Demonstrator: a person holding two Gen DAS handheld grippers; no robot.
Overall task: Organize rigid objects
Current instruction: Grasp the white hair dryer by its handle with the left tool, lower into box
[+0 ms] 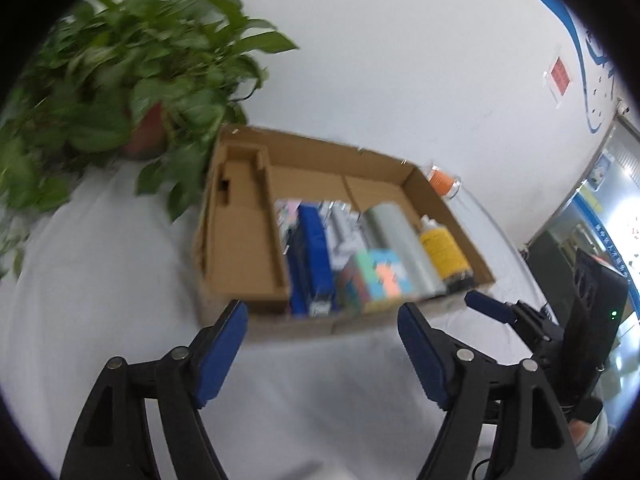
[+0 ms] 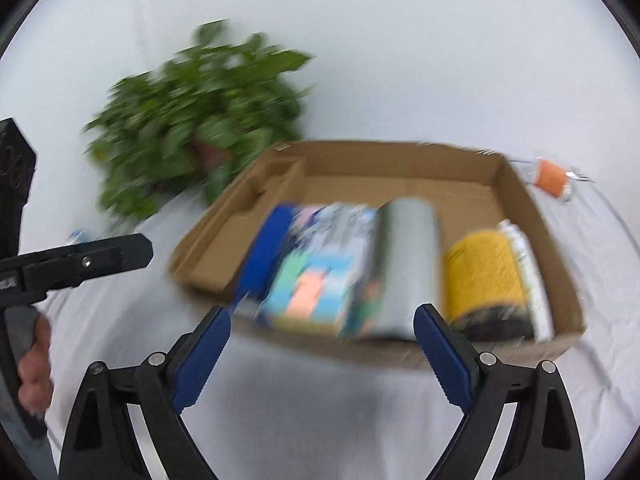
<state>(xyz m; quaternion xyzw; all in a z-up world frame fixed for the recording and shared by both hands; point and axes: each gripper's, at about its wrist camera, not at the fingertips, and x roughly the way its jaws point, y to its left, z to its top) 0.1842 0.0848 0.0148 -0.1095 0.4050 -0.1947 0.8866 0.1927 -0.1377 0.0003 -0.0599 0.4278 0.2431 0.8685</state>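
Note:
A shallow cardboard box (image 1: 236, 248) (image 2: 560, 280) lies on the white cloth. In it lie a blue box (image 1: 310, 256) (image 2: 266, 248), a pastel cube puzzle (image 1: 376, 280) (image 2: 312, 284), a grey cylinder (image 1: 400, 244) (image 2: 404, 264) and a yellow bottle (image 1: 442, 250) (image 2: 484, 276). My left gripper (image 1: 322, 320) is open and empty, in front of the box. My right gripper (image 2: 322, 324) is open and empty at the box's near wall; it also shows in the left wrist view (image 1: 492, 306). Both views are blurred.
A potted green plant (image 1: 132, 92) (image 2: 200, 120) stands behind the box's left end. A clear cup with orange contents (image 1: 442, 182) (image 2: 554, 180) lies past the right end. A white wall is behind. A doorway (image 1: 600, 216) is at the right.

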